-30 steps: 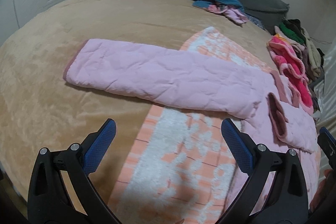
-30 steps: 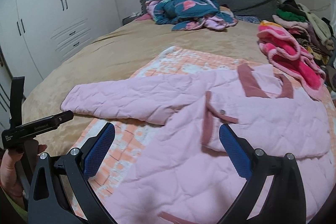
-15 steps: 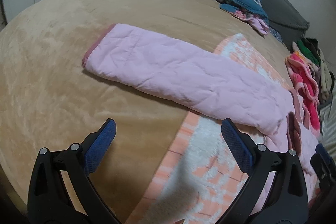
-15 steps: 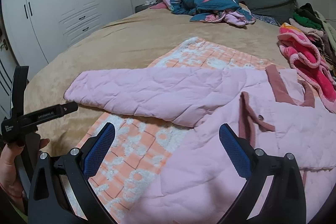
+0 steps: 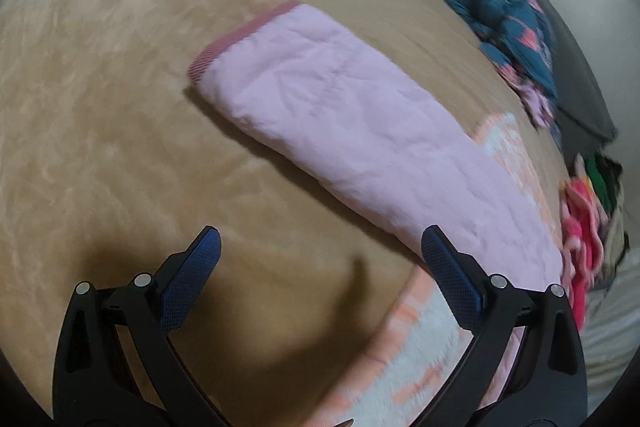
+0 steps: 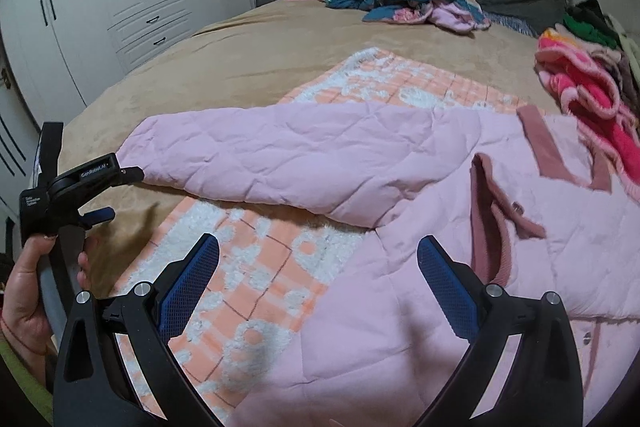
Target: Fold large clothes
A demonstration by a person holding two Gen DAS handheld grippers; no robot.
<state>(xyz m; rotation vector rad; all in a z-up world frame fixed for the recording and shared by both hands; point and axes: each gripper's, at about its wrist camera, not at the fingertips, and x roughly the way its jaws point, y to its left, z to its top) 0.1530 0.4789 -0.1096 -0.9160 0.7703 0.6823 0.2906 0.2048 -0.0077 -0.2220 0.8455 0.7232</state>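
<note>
Pink quilted jacket (image 6: 460, 227) is lying spread flat across the bed (image 6: 256, 43), torso partly over an orange-and-white checked blanket (image 6: 256, 267), one sleeve (image 5: 352, 119) stretching straight out onto the bare tan cover.

Key relation: sleeve is lying ahead of and slightly right of the left gripper (image 5: 320, 259), not touching it, bedcover showing between the fingers (image 5: 192, 275). Sleeve long axis is running diagonally in the left wrist view, cuff (image 5: 240, 35) at the far upper-left end, shoulder end trailing off lower right toward the torso. In the right wrist view the same sleeve is running roughly left-right, cuff end pointing toward the left gripper (image 6: 92, 195), which is sitting just beside that cuff.

Left gripper is clearly the nearer one to the sleeve; my read is it's lining up for a cuff grab to fold the sleeve inward over the torso.

Right gripper (image 6: 320, 263) is hovering over the jacket's lower torso and the blanket edge, collar (image 6: 540, 147) and front placket further ahead-right.

Both sets of fingers are standing wide apart, gripping nothing.

Jacket torso axis is running from near the right gripper away toward the collar, sleeve branching off roughly perpendicular, to the left.

Left wrist view is motion-blurred, so fine cuff detail is uncertain.
</note>
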